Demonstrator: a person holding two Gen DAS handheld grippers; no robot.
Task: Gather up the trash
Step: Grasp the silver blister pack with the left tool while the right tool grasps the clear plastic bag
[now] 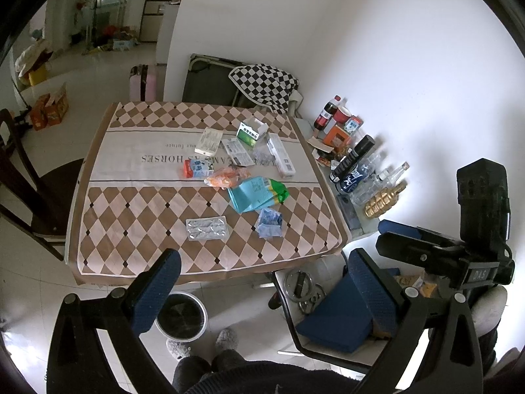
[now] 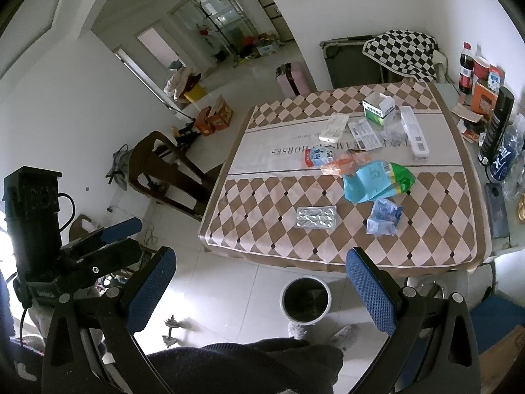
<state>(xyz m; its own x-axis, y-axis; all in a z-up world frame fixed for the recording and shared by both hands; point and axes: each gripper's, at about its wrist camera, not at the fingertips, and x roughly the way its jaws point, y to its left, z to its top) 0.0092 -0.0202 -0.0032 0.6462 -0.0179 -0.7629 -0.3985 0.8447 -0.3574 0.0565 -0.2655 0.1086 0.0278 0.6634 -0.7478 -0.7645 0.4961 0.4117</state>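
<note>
Both grippers hung short of the tabletop [image 1: 137, 203], the left gripper [image 1: 262, 292] and right gripper [image 2: 259, 289] each spread apart and empty; below its near edge, on the floor, stood the bin [image 2: 305, 300]. The trash lay on the tabletop: a foil blister pack [image 1: 206, 229] nearest, a crumpled blue wrapper [image 1: 269, 222] to its right, a teal-and-green bag [image 1: 259, 193] farther back.

Scattered trash [image 1: 242, 177] on checkered table [image 1: 137, 229]

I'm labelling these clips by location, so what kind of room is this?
Most likely a dining corner in a home: a table under a diamond-patterned cloth, a wooden chair beside it, a bin on the tiled floor, and a doorway to other rooms.
</note>
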